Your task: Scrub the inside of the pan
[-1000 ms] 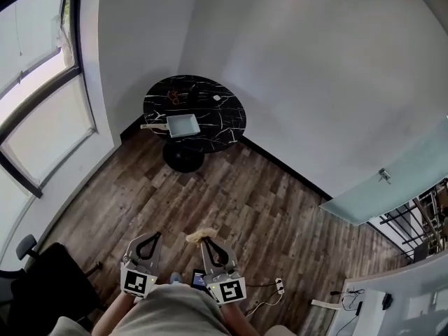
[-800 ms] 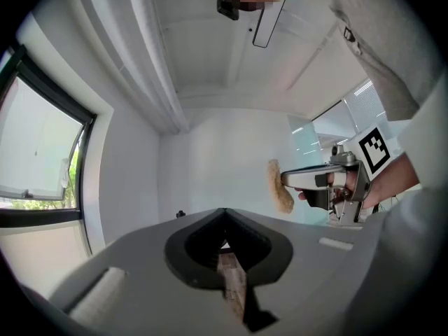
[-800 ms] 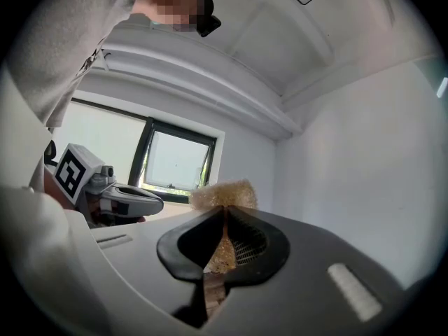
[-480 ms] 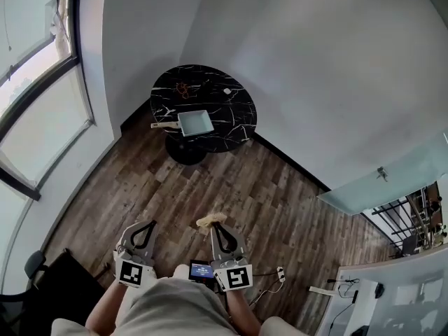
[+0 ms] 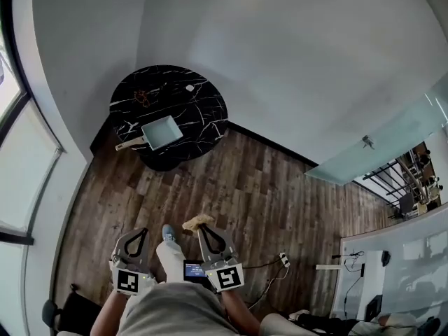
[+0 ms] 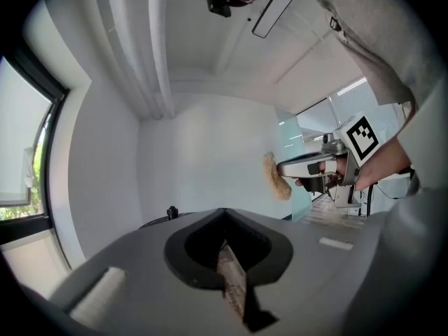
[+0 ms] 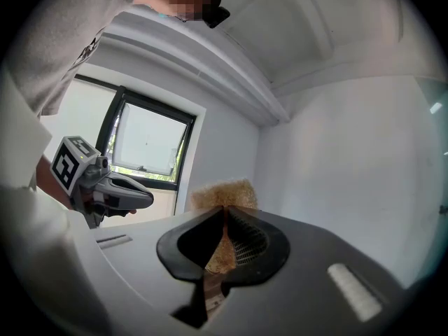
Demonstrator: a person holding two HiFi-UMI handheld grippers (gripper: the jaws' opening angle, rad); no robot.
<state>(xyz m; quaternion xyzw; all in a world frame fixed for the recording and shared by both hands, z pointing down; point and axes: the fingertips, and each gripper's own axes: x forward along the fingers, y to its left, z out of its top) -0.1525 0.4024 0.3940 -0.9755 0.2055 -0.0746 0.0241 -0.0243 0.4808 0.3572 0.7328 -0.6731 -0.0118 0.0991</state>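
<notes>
A pale square pan (image 5: 160, 132) with a light handle lies on a round black marble table (image 5: 203, 103) far ahead, against the white wall. Both grippers are held close to my body, well away from it. My left gripper (image 5: 135, 234) is shut with nothing between its jaws (image 6: 227, 257). My right gripper (image 5: 203, 227) is shut on a tan scrub sponge (image 5: 198, 221), which sticks out past the fingertips (image 7: 225, 196). The same sponge (image 6: 276, 177) shows in the left gripper view, at the tip of the right gripper.
Wooden plank floor (image 5: 266, 187) lies between me and the table. A large window (image 5: 21, 152) runs along the left wall. A glass panel (image 5: 381, 149) and railing stand at the right. A cable and plug (image 5: 283, 260) lie on the floor near my feet. A small white item (image 5: 189, 87) and a reddish thing (image 5: 142, 96) sit on the table.
The head view has swung right, so the table now appears further left. Both grippers stay shut near my body, the sponge still in the right one. A foot has come into view.
</notes>
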